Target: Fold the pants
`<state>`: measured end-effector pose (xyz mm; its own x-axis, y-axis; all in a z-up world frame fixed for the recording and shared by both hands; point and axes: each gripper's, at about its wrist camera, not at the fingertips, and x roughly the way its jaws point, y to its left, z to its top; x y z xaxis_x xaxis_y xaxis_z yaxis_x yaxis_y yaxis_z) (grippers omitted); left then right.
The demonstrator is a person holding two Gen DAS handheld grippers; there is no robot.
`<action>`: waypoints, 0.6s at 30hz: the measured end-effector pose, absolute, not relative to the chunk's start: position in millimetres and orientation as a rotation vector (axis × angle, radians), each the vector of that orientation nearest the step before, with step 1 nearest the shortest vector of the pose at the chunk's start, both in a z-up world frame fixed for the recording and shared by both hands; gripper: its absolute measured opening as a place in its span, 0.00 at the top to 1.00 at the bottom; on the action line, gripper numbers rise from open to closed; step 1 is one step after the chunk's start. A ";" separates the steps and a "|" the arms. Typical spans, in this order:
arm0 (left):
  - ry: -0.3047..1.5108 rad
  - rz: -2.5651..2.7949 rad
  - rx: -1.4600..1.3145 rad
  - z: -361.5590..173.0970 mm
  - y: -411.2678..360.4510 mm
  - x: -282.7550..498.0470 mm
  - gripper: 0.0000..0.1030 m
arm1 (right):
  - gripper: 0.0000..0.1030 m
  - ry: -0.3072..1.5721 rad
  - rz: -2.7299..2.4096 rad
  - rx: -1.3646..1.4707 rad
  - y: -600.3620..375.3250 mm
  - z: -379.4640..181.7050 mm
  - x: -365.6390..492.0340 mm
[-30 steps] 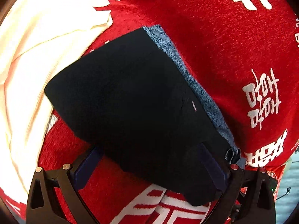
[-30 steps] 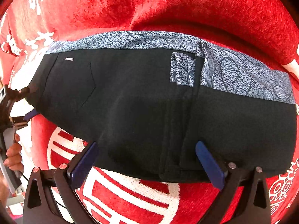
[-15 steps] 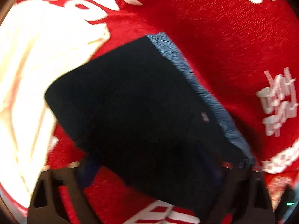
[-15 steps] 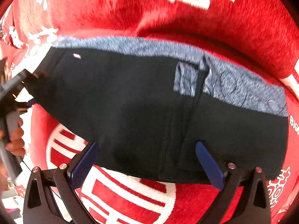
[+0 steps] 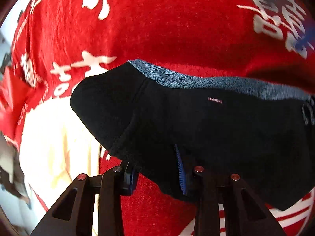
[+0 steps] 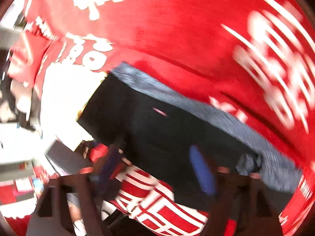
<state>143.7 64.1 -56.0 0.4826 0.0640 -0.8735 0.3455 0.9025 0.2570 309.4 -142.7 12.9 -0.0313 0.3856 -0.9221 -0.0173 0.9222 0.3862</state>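
Observation:
The folded black pants with a blue-grey patterned waistband and a small "FASHION" label lie on the red cloth. My left gripper has its jaws partly closed around the near edge of the pants, with the blue pads pressing into the fabric. In the blurred right wrist view the pants lie just ahead of my right gripper. Its right blue pad lies over the black fabric and its left finger is smeared by motion.
A cream garment lies left of the pants on the red cloth with white characters. It also shows in the right wrist view. Blurred clutter beyond the cloth's left edge appears there.
Both grippers have swung left and lower, so the pants now fill the near field. The left jaws have narrowed from wide open onto the pants' edge. The right view has become heavily blurred.

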 end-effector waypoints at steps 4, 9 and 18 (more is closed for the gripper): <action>1.043 -0.184 0.465 -56.2 66.2 140.5 0.67 | 0.15 1.674 0.442 0.246 -78.9 2.3 357.4; 1.034 -0.182 0.460 -54.5 60.9 143.0 0.67 | 0.15 1.908 0.497 0.102 -16.3 -46.2 376.8; 0.976 -0.208 0.496 -38.5 47.5 130.4 0.67 | 0.83 1.915 0.548 0.119 -27.4 -47.7 367.6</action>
<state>130.4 47.5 -38.5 0.5517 0.0505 -0.8325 0.3857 0.8696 0.3084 367.6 -27.4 -47.7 -0.4069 0.3311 -0.8514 -0.1696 0.8884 0.4265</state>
